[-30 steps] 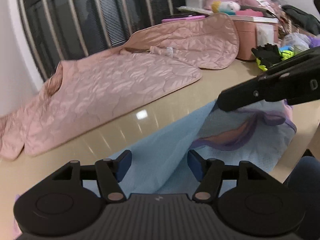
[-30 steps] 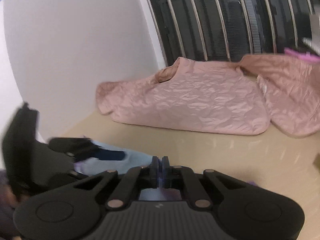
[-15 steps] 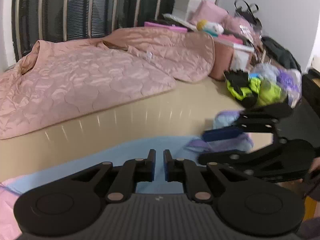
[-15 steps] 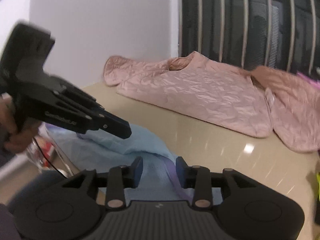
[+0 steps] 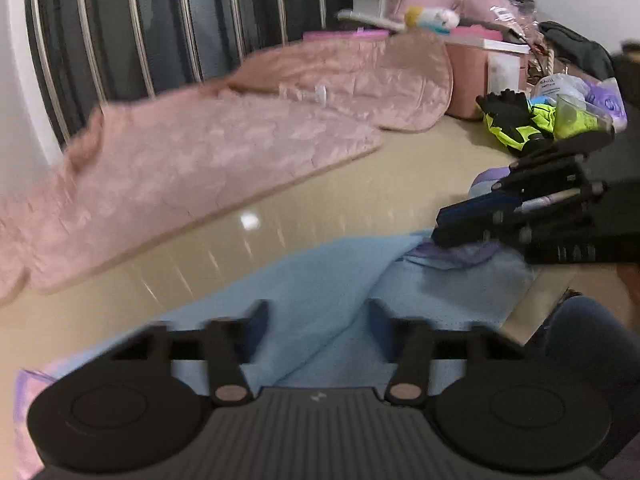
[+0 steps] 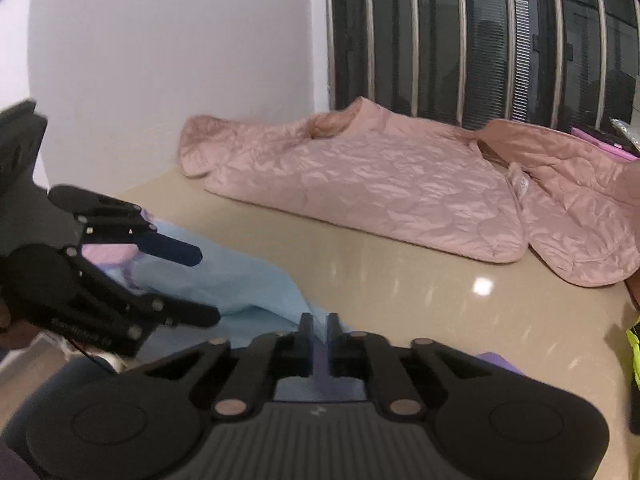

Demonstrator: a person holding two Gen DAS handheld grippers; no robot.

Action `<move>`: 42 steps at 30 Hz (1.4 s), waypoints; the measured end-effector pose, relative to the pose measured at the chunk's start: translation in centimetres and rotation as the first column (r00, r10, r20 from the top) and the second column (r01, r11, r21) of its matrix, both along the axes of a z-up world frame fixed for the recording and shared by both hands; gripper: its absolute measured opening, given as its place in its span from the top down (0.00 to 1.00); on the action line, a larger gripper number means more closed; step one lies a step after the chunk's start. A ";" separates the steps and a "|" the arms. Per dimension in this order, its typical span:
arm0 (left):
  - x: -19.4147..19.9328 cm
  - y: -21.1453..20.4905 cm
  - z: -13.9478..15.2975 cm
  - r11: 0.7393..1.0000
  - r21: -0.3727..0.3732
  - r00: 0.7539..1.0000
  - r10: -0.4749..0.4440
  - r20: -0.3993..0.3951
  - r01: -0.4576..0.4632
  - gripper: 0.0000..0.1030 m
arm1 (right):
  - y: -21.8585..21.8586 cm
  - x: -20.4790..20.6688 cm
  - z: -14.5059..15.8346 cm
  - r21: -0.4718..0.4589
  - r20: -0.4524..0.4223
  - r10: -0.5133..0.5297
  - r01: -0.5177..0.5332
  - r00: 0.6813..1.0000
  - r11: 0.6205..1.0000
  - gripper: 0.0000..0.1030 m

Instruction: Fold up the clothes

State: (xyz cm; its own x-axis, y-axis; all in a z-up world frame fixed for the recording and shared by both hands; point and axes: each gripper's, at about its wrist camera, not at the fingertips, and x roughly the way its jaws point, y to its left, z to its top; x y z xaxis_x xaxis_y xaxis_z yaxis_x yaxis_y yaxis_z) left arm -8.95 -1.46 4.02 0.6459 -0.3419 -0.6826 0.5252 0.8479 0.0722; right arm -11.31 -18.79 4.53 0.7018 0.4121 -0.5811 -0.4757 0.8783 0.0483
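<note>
A light blue garment [image 5: 320,280] is lying crumpled along the near edge of the beige table [image 5: 360,196], a purple trim showing at its right end. The left gripper [image 5: 316,320] is hovering over it with its jaws spread wide, grasping nothing. The right gripper [image 6: 318,330] is pinching a fold of the blue cloth, jaws nearly closed. Farther back, a pink quilted jacket [image 6: 380,184] is sprawling across the table before a barred window [image 6: 480,32]. A neon-yellow cloth [image 5: 520,124] is sitting at the right.
</note>
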 end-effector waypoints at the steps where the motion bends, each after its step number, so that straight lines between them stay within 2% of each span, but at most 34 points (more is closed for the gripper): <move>1: 0.4 0.1 -0.2 1.000 -0.013 1.000 0.003 -0.026 -0.004 0.94 | 0.1 0.1 -0.3 -0.003 -0.011 -0.001 0.001 1.000 1.000 0.81; 4: 0.5 0.6 -0.3 1.000 -0.021 1.000 0.014 -0.018 -0.015 1.00 | 0.2 0.8 -1.4 0.004 -0.044 -0.027 0.027 0.999 1.000 0.80; 6: 0.1 1.2 0.2 0.998 -0.046 0.999 0.039 0.003 -0.039 1.00 | 0.3 1.1 -1.8 0.023 -0.046 -0.059 0.060 0.997 0.998 0.97; 10: -1.6 2.8 2.4 0.994 -0.098 0.998 0.057 0.034 -0.054 1.00 | 0.4 -1.3 0.0 0.046 0.082 -0.032 0.028 0.996 0.999 0.97; 14: -2.8 3.4 1.6 0.994 -0.095 0.999 0.045 -0.021 -0.047 1.00 | 1.2 -3.2 -0.1 -0.067 0.101 0.047 -0.041 0.994 0.997 0.96; 16: -2.9 3.0 0.4 0.997 -0.052 0.998 0.056 -0.037 -0.058 1.00 | 1.5 -2.9 -1.5 -0.108 0.045 0.056 -0.051 0.997 0.993 0.96; 17: -2.9 2.9 -0.1 0.997 -0.034 0.997 0.068 -0.045 -0.070 1.00 | 1.7 -2.8 -2.1 -0.128 0.019 0.054 -0.052 0.998 0.990 0.92; 19: -2.6 3.1 -0.6 0.996 -0.030 0.995 0.081 -0.061 -0.083 0.98 | 1.9 -3.3 -2.0 -0.144 0.034 0.060 -0.054 0.998 0.988 0.73; 20: -2.6 3.2 -0.6 0.996 -0.028 0.995 0.086 -0.059 -0.087 0.98 | 1.9 -3.3 -1.8 -0.140 0.029 0.068 -0.064 0.997 0.988 0.58; 23: -2.5 3.5 -0.7 0.995 -0.034 0.994 0.091 -0.064 -0.093 0.95 | 0.6 -3.8 -0.2 -0.044 0.067 0.070 -0.067 0.995 0.997 0.56; 26: -2.6 3.9 -0.8 0.994 -0.047 0.994 0.092 -0.068 -0.095 0.93 | -1.1 -2.2 0.7 0.045 0.044 -0.035 0.033 0.998 0.998 0.56; 28: -2.6 4.1 -0.8 0.993 -0.060 0.992 0.100 -0.075 -0.104 0.93 | -2.1 -0.9 0.4 0.021 0.028 -0.144 0.144 0.989 0.989 0.56; 31: -2.7 4.3 -0.8 0.991 -0.071 0.992 0.104 -0.077 -0.110 0.93 | -3.1 0.0 -0.6 -0.092 0.008 -0.249 0.249 0.968 0.964 0.56; 32: -2.7 4.4 -0.9 0.991 -0.077 0.991 0.106 -0.076 -0.112 0.93 | -3.4 -0.2 -0.9 -0.097 0.006 -0.264 0.263 0.964 0.960 0.60; 33: -2.6 4.4 -0.9 0.990 -0.083 0.991 0.107 -0.077 -0.113 0.92 | -3.7 -0.5 -1.2 -0.102 0.005 -0.279 0.278 0.960 0.955 0.83; 34: -2.5 4.5 -0.9 0.989 -0.090 0.991 0.108 -0.080 -0.115 0.92 | -4.0 -0.7 -1.4 -0.108 0.003 -0.294 0.292 0.956 0.950 0.96; 35: -2.4 4.5 -0.9 0.989 -0.094 0.990 0.109 -0.086 -0.117 0.91 | -4.3 -1.0 -1.6 -0.108 0.007 -0.311 0.310 0.950 0.945 0.98; 38: -2.2 4.7 -0.8 0.987 -0.105 0.989 0.110 -0.103 -0.121 0.91 | -4.7 -3.3 -0.7 -0.035 0.108 -0.326 0.331 0.939 0.943 0.98; 41: -1.9 5.2 -0.6 0.984 -0.130 0.986 0.108 -0.129 -0.125 0.86 | -4.1 -3.7 -2.0 -0.097 0.038 -0.271 0.273 0.962 0.957 0.96; 42: -1.8 5.6 -0.2 0.979 -0.160 0.984 0.104 -0.145 -0.127 0.77 | -3.9 -3.8 -2.3 -0.113 0.020 -0.256 0.257 0.966 0.960 0.95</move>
